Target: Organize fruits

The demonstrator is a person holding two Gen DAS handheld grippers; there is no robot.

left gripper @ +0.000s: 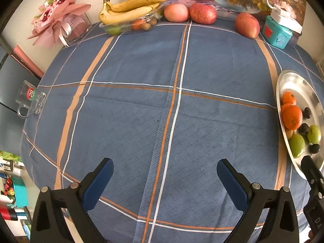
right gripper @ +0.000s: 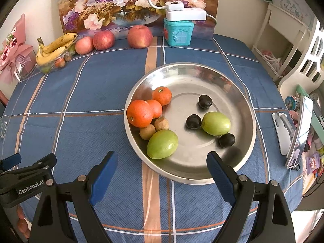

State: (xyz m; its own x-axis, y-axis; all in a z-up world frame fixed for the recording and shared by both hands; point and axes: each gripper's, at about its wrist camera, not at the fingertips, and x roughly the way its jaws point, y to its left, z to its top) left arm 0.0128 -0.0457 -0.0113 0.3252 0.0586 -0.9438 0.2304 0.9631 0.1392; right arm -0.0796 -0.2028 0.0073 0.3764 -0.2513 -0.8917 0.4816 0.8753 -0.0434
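Left wrist view: the metal dish [left gripper: 291,77], well to the right of the fingers [left gripper: 102,180], is cut off by the picture's edge, so part of its fruit is unseen. Far ahead of the fingers, the bananas [left gripper: 129,10] cover most of a clear tray [left gripper: 105,26]; the small fruits under them cannot be identified. Right wrist view: left of the fingers [right gripper: 105,174], the left gripper [right gripper: 28,160] is cut off at the edge. A phone [right gripper: 299,129] at far right shows no legible screen.
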